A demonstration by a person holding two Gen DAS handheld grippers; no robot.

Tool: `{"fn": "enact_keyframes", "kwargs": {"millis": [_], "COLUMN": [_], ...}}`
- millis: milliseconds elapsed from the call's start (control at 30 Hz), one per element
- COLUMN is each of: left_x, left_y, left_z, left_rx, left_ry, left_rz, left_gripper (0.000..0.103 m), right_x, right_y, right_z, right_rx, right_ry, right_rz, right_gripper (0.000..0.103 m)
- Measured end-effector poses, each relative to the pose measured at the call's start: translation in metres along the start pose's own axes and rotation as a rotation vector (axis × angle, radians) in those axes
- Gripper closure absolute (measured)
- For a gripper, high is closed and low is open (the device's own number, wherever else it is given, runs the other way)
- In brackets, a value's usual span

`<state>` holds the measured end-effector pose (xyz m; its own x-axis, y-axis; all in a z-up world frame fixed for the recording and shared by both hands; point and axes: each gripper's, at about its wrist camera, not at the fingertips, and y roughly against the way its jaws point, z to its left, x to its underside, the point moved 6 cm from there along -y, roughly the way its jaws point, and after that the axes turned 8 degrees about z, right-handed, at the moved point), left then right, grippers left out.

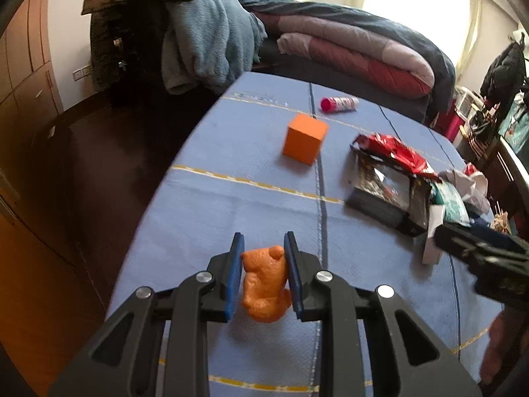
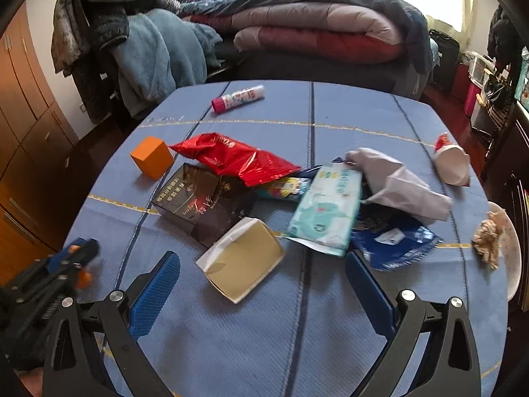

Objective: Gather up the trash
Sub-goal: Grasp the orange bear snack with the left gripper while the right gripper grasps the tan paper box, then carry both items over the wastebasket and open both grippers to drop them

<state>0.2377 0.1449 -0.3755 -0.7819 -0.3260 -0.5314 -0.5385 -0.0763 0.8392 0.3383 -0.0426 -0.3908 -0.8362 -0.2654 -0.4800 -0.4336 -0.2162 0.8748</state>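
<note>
My left gripper (image 1: 263,251) is shut on a small orange bear figure (image 1: 265,283), held just above the blue tablecloth (image 1: 231,205). My right gripper (image 2: 263,271) is open and empty, its blue pads on either side of an open white carton (image 2: 243,261). Beyond it lies a trash pile: a dark box (image 2: 201,200), a red foil bag (image 2: 231,158), a green wipes pack (image 2: 325,210), a blue wrapper (image 2: 395,243), grey crumpled paper (image 2: 400,183) and a crushed paper cup (image 2: 451,162). The left gripper shows at the left edge of the right wrist view (image 2: 49,284).
An orange cube (image 1: 305,139) and a pink-capped tube (image 1: 339,103) lie farther back on the table. A plate with food scraps (image 2: 504,241) sits at the right edge. A bed with folded quilts (image 2: 314,29) and a chair draped with clothes (image 2: 132,43) stand behind the table.
</note>
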Motion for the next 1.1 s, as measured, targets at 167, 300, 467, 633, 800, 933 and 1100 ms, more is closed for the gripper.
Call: {"fn": "enact_keyframes", "kwargs": {"millis": [167,300,467,633,800,933,1100], "left_x": [-0.005,-0.007,-0.01,-0.015,-0.02,-0.023,-0.024], "left_y": [0.006,0.011,0.025,0.046,0.061,0.066,0.072], "left_z": [0.003,-0.001,-0.01,-0.036,-0.085,-0.132,-0.19], "left_rx": [0.011,0.028,0.037,0.068,0.129,0.197,0.277], "left_ry": [-0.004,-0.014,-0.03,-0.086,-0.174,-0.246,-0.331], "left_rz": [-0.022,-0.033,-0.06,-0.1,-0.128,-0.136,-0.148], "left_gripper": [0.077,0.077,0.077,0.077,0.077,0.077,0.077], "right_x": [-0.003,0.001,0.008,0.016,0.027,0.036,0.047], "right_y": [-0.014,-0.021,-0.006,0.026,0.058,0.079,0.101], "right_z": [0.009,0.01,0.005,-0.014,-0.051,-0.091,-0.148], "right_rx": [0.018,0.052,0.014,-0.023,0.005,0.048,0.108], "right_ry": [0.018,0.037,0.03,-0.009,-0.073,-0.144,-0.241], "right_rz": [0.014,0.044,0.031,-0.006,-0.056,-0.096,-0.137], "right_gripper": [0.007,0.043,0.043,0.043,0.043,0.043,0.043]}}
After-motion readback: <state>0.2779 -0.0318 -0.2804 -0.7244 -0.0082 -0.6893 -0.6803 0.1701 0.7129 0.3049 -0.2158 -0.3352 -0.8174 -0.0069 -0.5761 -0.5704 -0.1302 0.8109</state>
